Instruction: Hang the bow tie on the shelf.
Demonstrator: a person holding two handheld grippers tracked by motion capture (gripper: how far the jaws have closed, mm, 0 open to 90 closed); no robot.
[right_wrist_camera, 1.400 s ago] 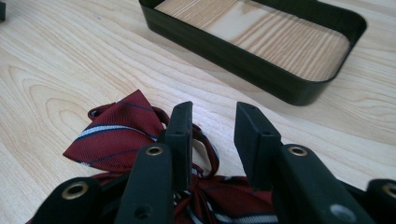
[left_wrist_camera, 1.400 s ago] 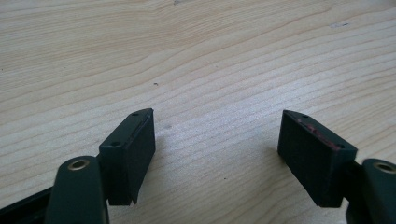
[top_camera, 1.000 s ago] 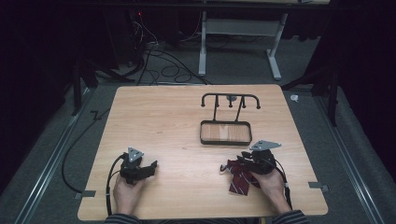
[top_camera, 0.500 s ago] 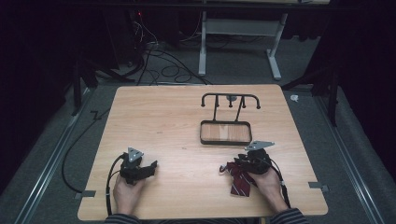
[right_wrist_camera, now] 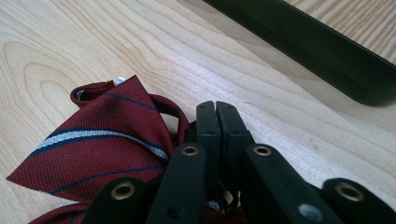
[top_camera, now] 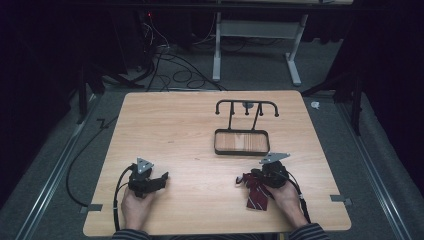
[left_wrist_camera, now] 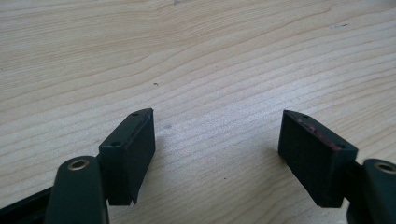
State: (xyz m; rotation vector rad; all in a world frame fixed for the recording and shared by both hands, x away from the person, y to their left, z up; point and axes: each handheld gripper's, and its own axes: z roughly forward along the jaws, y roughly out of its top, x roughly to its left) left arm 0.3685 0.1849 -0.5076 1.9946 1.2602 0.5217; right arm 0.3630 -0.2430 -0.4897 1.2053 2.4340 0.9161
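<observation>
On the near right part of the wooden table (top_camera: 190,130), the right gripper (right_wrist_camera: 215,119) has just closed its jaws on the striped red tie (right_wrist_camera: 98,140); the left gripper (left_wrist_camera: 217,144) rests with jaws apart.

I note pale, matt wood grain on the table (left_wrist_camera: 210,56); the striped necktie (right_wrist_camera: 93,149) is woven maroon cloth; the right gripper (right_wrist_camera: 215,121) looks matt black plastic with brass-coloured rivets.
</observation>
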